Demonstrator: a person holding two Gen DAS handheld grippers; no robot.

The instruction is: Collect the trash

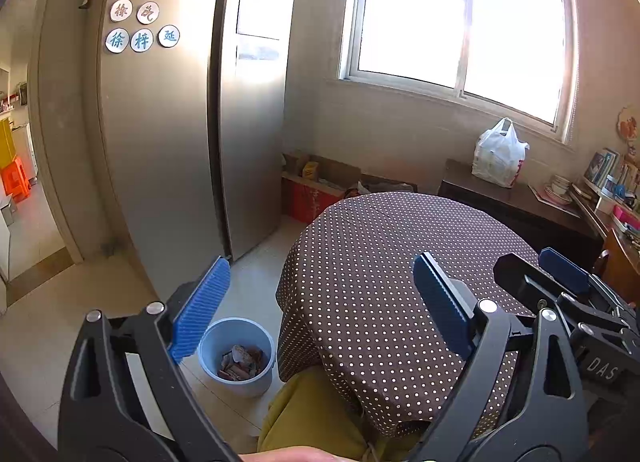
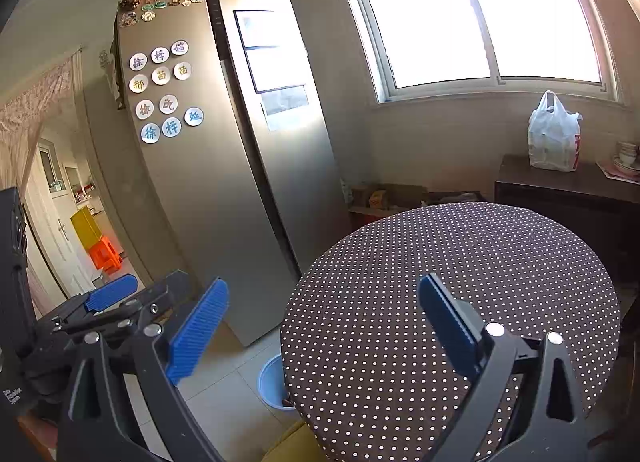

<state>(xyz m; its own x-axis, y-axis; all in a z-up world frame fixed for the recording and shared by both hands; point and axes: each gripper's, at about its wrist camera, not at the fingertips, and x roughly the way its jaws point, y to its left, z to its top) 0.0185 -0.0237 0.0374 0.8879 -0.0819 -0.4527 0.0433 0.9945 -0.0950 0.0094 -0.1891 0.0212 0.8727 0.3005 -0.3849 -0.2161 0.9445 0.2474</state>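
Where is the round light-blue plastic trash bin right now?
The round light-blue plastic trash bin stands on the floor, lower left in the left wrist view, beside the polka-dot round table.

A refrigerator [image 2: 208, 182] stands beside a polka-dot table [image 2: 460, 262].

- The left wrist view looks forward from just above the near edge of the dotted bench [image 1: 392, 262], angled down enough to see the blue bin [image 1: 238, 354] on the floor.
- The right wrist view sits beside it, facing the same way.
- Both share the bench, fridge [image 2: 224, 166], window [image 2: 480, 14] and white bag [image 1: 498, 154].
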